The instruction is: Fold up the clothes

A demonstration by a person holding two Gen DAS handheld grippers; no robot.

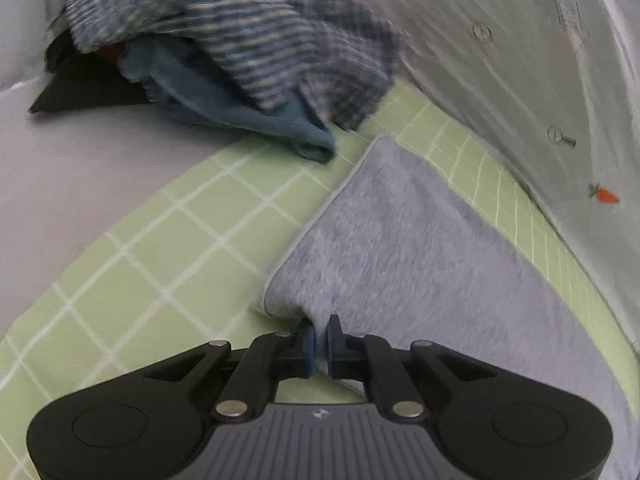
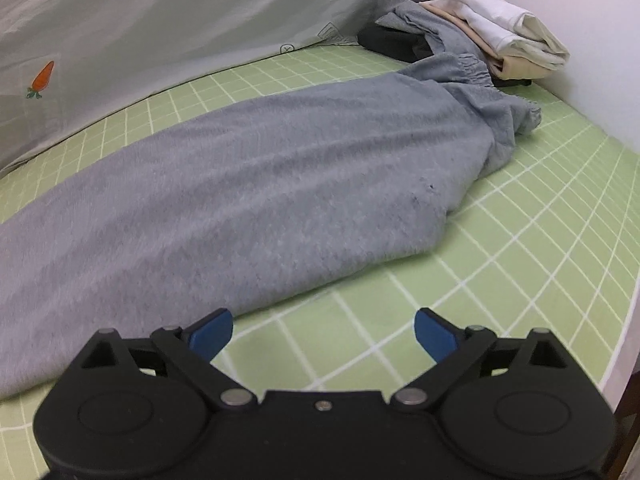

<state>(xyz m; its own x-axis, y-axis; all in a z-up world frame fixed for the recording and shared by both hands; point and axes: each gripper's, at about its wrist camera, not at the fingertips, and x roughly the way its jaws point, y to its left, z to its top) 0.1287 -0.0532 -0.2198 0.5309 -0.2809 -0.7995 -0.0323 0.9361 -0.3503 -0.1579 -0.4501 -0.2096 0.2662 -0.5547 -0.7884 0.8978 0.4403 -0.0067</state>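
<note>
left gripper (image 1: 320,334) pinching the hem, apparently, of grey sweatpants (image 2: 248,184) on the green checked sheet (image 2: 520,240); right gripper (image 2: 323,330) spread, holding nothing.

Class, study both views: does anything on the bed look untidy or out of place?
Yes. The grey sweatpants lie flat, but their waistband is bunched against the folded pile. In the left view, a heap of unfolded clothes sits crumpled.
</note>
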